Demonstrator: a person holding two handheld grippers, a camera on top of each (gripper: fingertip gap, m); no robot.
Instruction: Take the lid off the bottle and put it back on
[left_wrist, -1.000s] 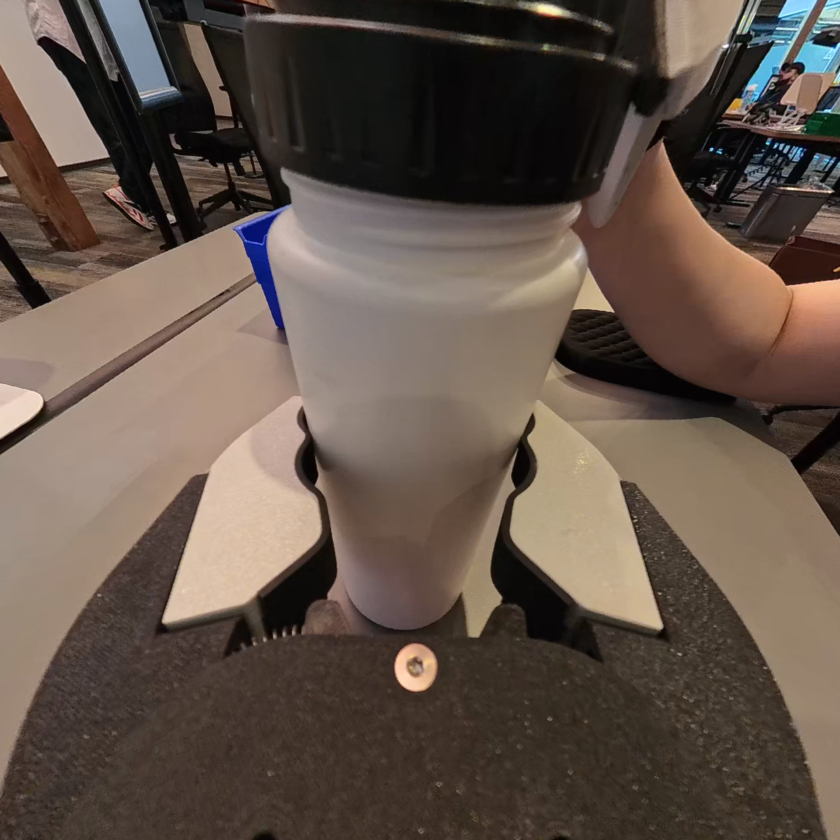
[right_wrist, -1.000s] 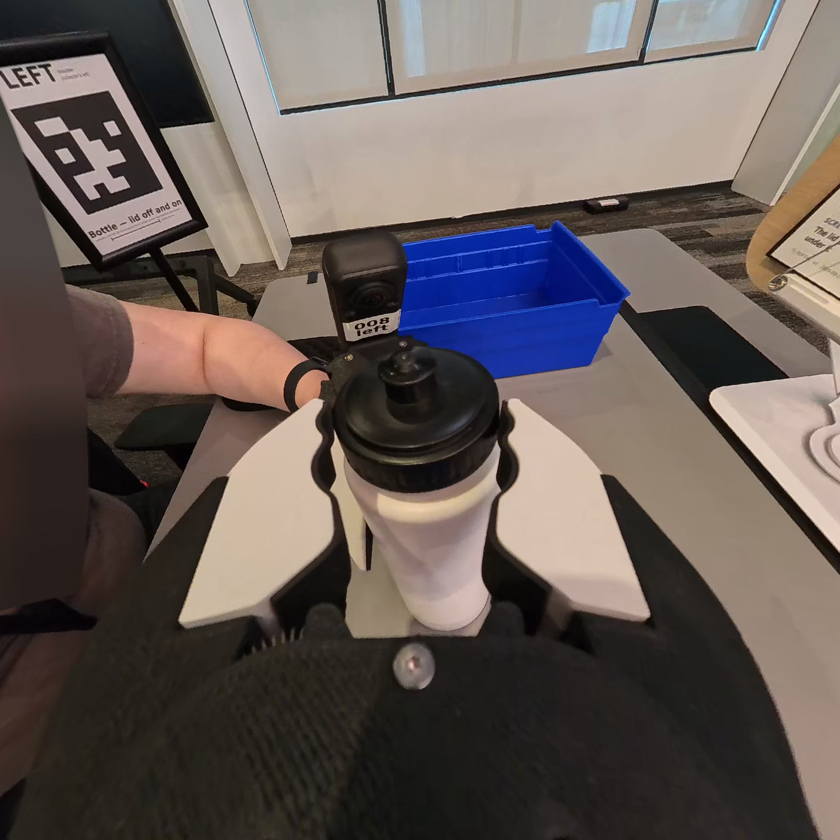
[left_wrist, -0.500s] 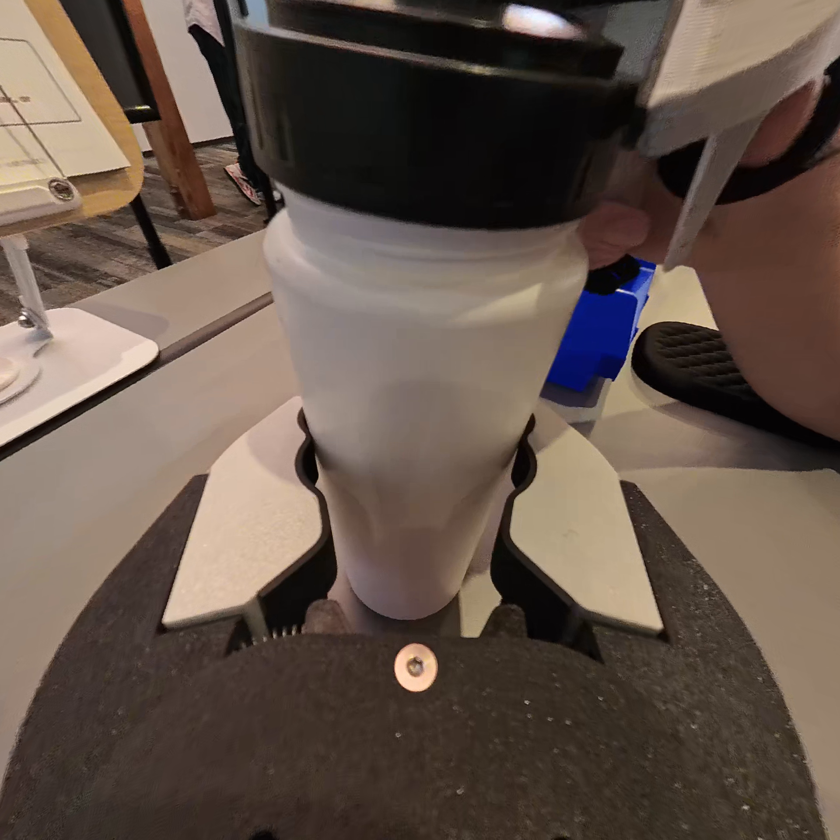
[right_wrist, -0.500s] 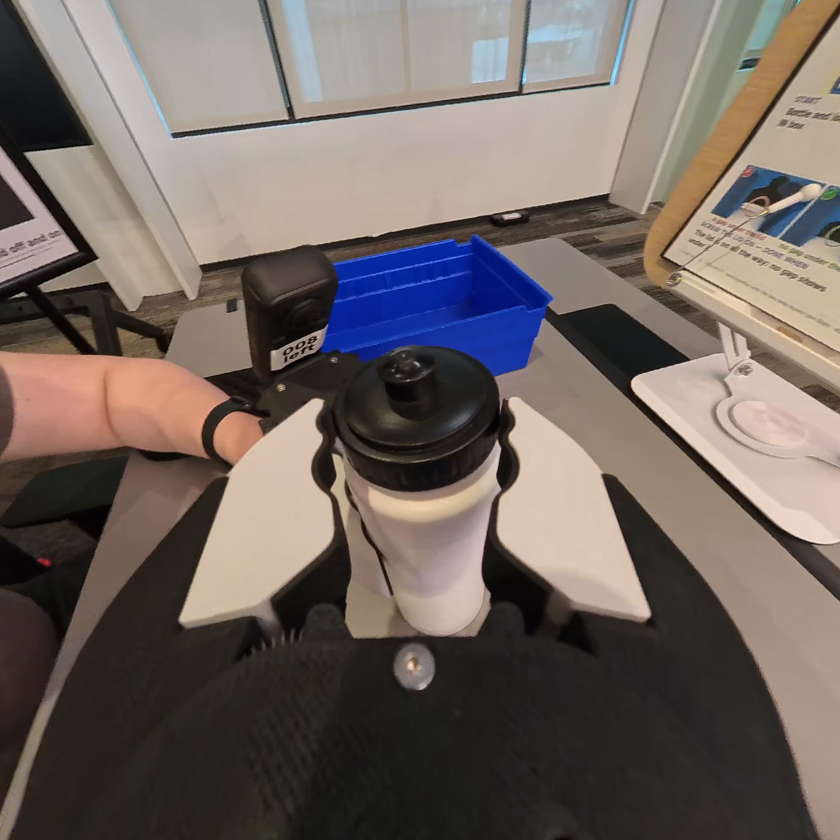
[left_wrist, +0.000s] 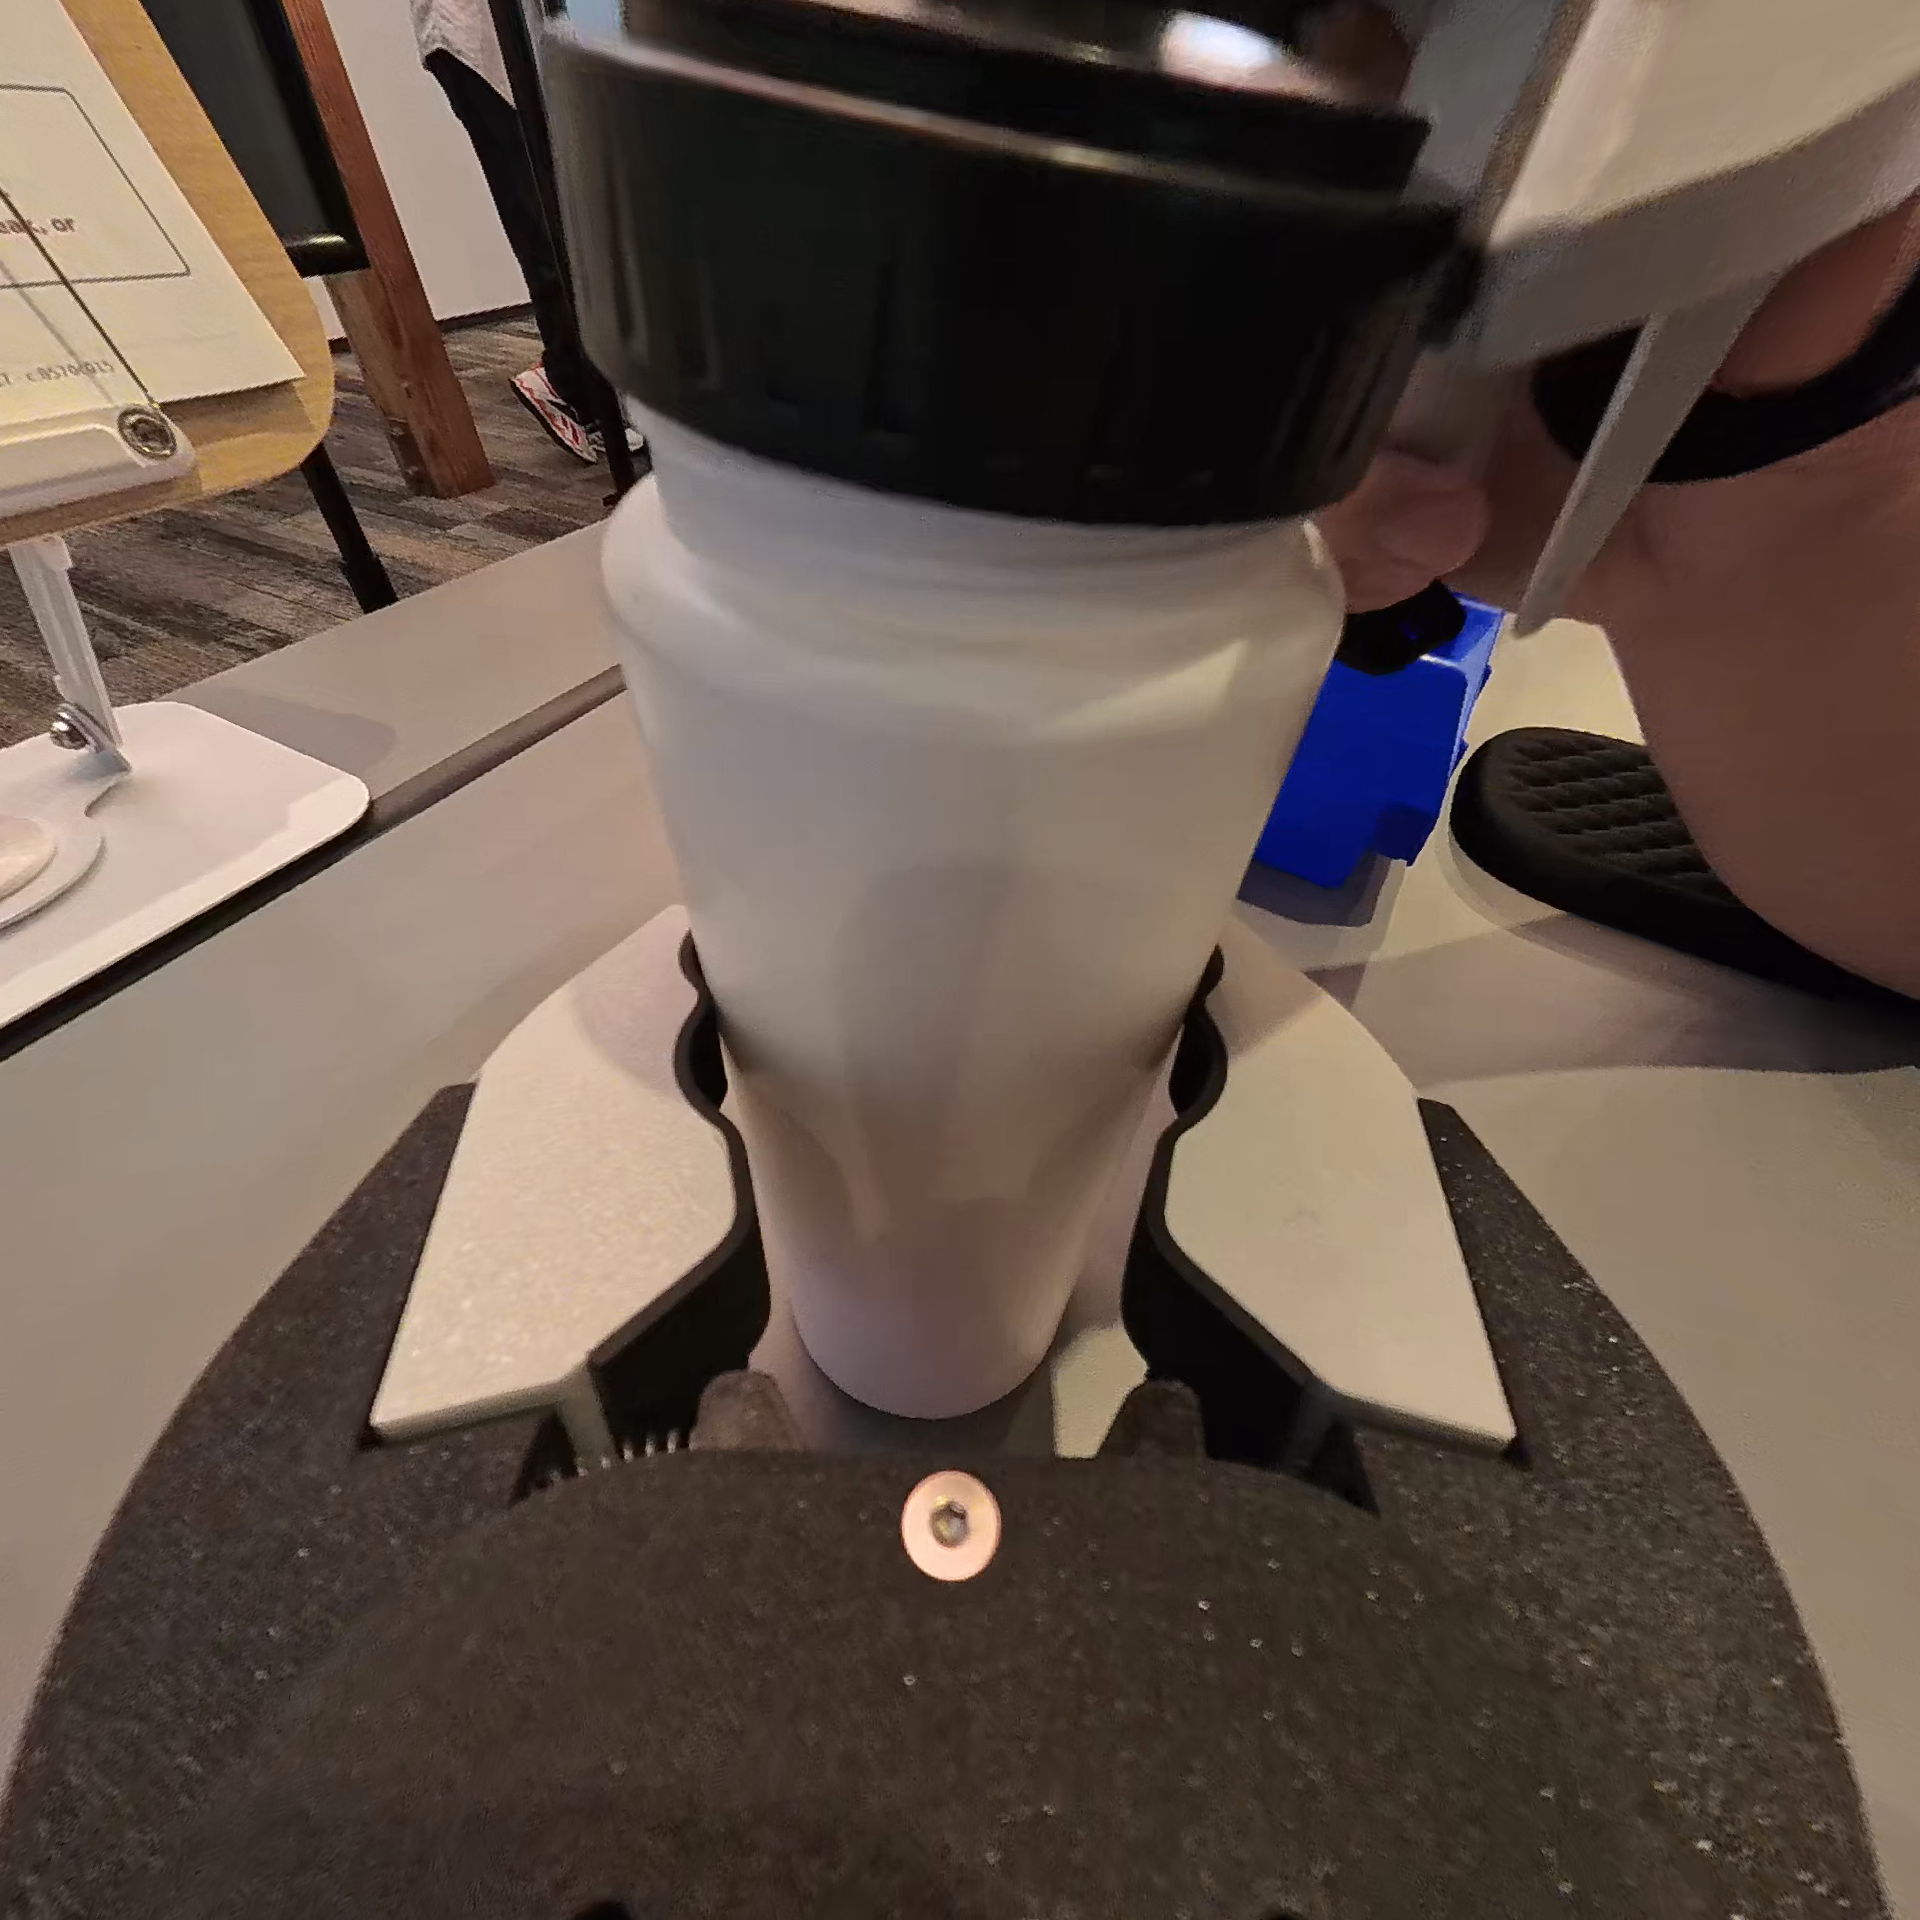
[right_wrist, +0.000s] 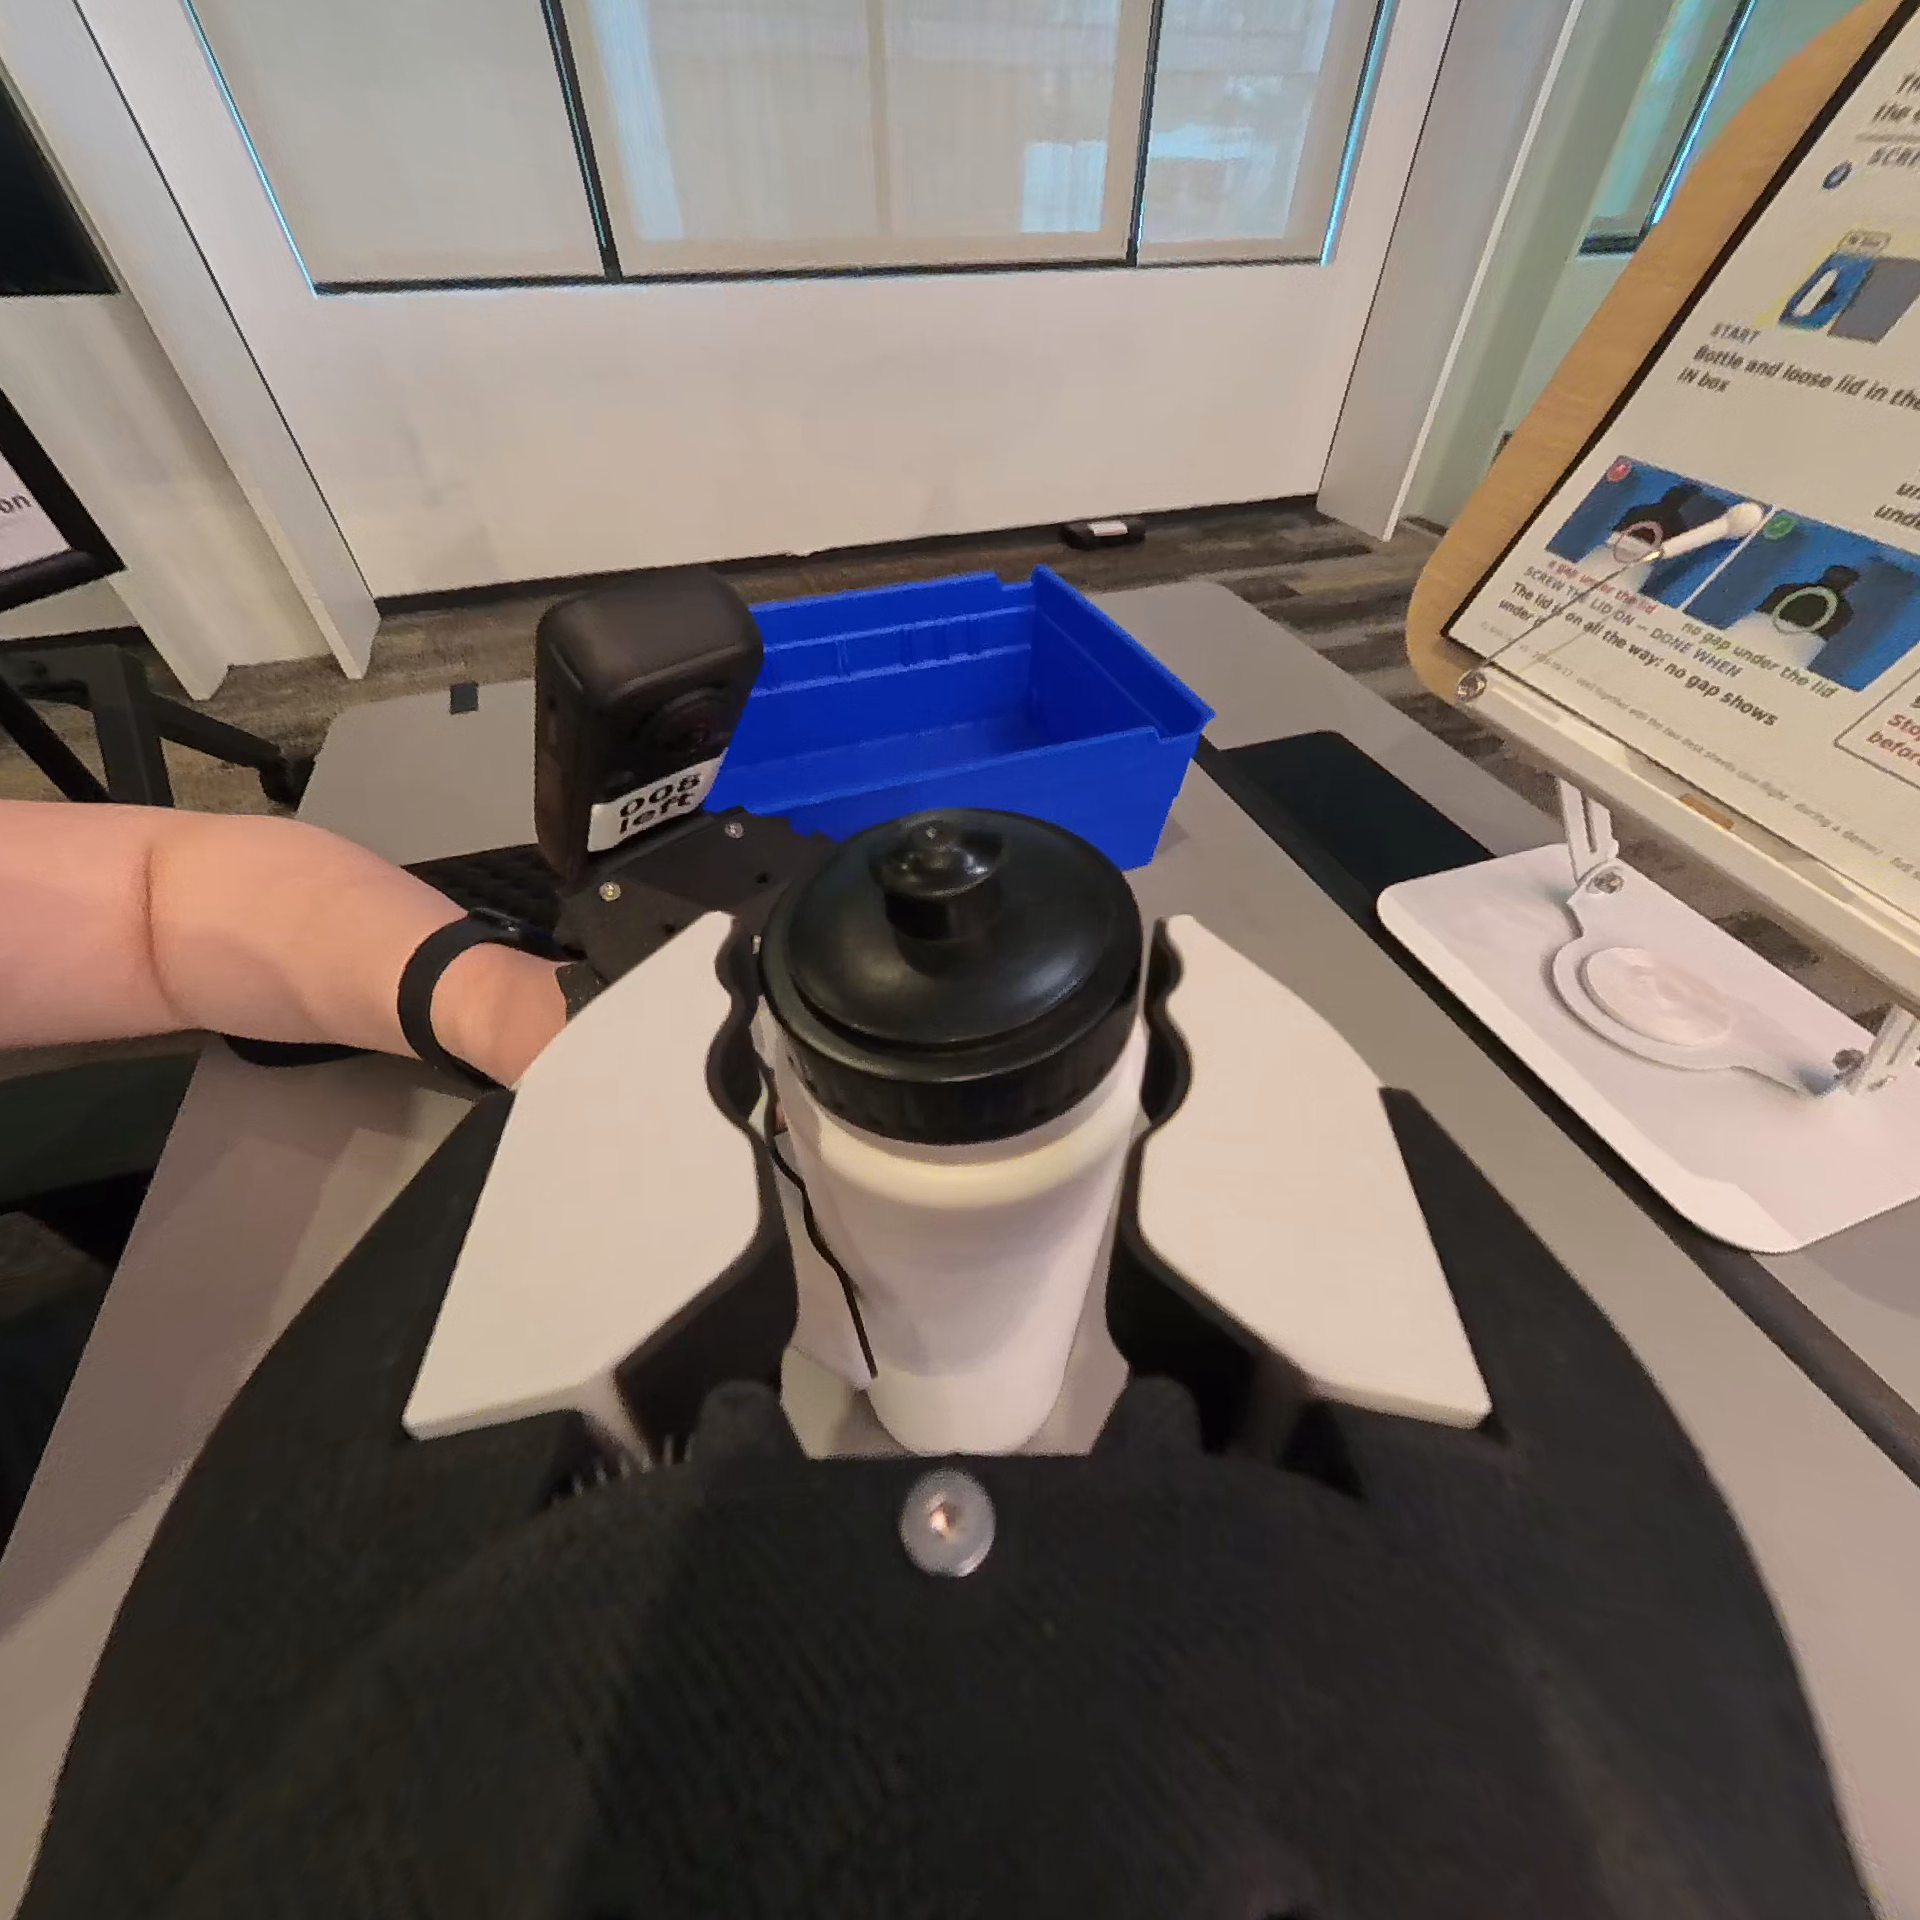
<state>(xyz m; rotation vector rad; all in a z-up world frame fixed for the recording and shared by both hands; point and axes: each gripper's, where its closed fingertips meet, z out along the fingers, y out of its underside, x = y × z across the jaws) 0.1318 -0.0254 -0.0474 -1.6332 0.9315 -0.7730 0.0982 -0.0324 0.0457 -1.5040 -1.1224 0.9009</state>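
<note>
Far left of the right wrist view: a bare forearm (right_wrist: 239, 935) with a black wristband, leading in to the left gripper (left_wrist: 951, 1039), clamped on the lower body of the white bottle (left_wrist: 966, 883). Bottle upright over the grey table (left_wrist: 260, 1143), base hidden, so can't say whether it's resting there or lifted. Dead centre, up top: black lid (right_wrist: 951, 971) with a pull spout, seated on the neck, no gap visible under the rim. Right gripper (right_wrist: 951, 997) around that lid, fingers (right_wrist: 1288, 1174) right up against its sides and apparently gripping, though pad contact isn't clearly visible. Behind the bottle, a blue bin (right_wrist: 966, 717), nothing visible inside. Far right, an instruction board on a white stand (right_wrist: 1662, 1039).

Handling guess: light, likely empty, thin squeezy plastic, so the body will dent and twist under a hard pinch. Smooth walls, probably slippery. Better to hold low and firm, where the walls taper, and leave turning to the ribbed lid skirt, which looks stiff and grippy. Not the spout, too small and liable to pop open.
</note>
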